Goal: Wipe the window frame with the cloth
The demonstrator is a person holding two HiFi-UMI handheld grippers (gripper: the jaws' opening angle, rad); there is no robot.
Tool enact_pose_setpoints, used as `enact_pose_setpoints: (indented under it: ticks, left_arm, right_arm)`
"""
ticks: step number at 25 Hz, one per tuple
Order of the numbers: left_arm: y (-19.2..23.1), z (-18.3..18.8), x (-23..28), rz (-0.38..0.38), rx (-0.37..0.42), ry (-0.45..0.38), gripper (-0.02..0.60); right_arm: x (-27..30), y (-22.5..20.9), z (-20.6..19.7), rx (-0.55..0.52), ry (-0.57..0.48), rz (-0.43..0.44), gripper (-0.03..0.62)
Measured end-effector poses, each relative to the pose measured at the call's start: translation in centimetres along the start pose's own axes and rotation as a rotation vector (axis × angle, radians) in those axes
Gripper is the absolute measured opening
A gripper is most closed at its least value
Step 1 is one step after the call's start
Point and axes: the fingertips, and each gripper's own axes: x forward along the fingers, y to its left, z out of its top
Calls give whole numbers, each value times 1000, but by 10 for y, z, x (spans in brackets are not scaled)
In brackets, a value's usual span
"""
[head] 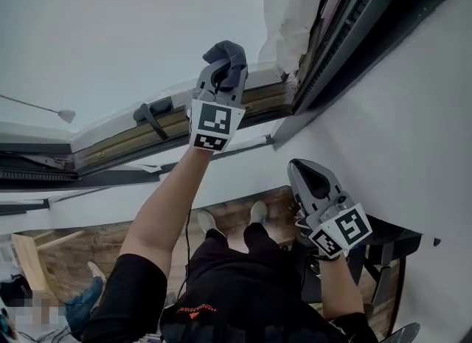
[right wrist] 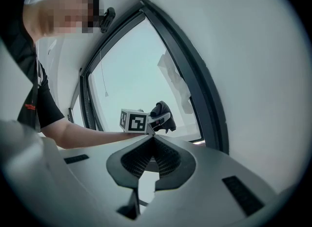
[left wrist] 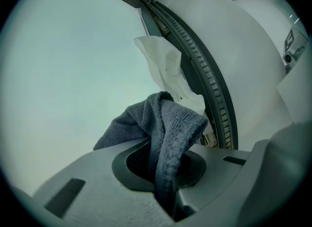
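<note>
Two tongs, one cloth, one window frame. The left tongs (head: 221, 68) are clamped tight on the single grey cloth (left wrist: 171, 123), a looped, towel-like rag that folds over the tips and bulges above them. The cloth is held up at the window frame (head: 254, 98), near the corner where one crumpled white sheet (left wrist: 165, 67) hangs, and to the right of the one dark handle (head: 151, 115). The right tongs (right wrist: 152, 145) hang lower, well apart from the frame, with their pads pressed together and nothing between them.
</note>
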Motion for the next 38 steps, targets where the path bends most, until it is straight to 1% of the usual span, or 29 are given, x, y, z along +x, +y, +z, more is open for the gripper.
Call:
enact_pose_setpoints:
  ticks: [11,17,22,26,32,38]
  left_arm:
    - [-31,10,27,-50,-5,-17,43]
    - [-34,23,16,-61,-3,-49,43]
    - [-27,36,-20,-80,-3,-101,43]
    - [-10,39,-59,-70,-5,-124,43]
    - [20,30,-127,-55,-21,-135,43]
    - [60,22,-201,-14,-52,-150,43]
  right_arm:
    - [-6,-1,-9,1,23,10,5]
    - [-4,2,-6,-8,19,20,5]
    - [6,17,-1,-29,13,43,5]
    - [18,39,5,-52,2,64,5]
    - [35,84,5,-83,-2,84,5]
    - [61,130,7,-114,2,114,3]
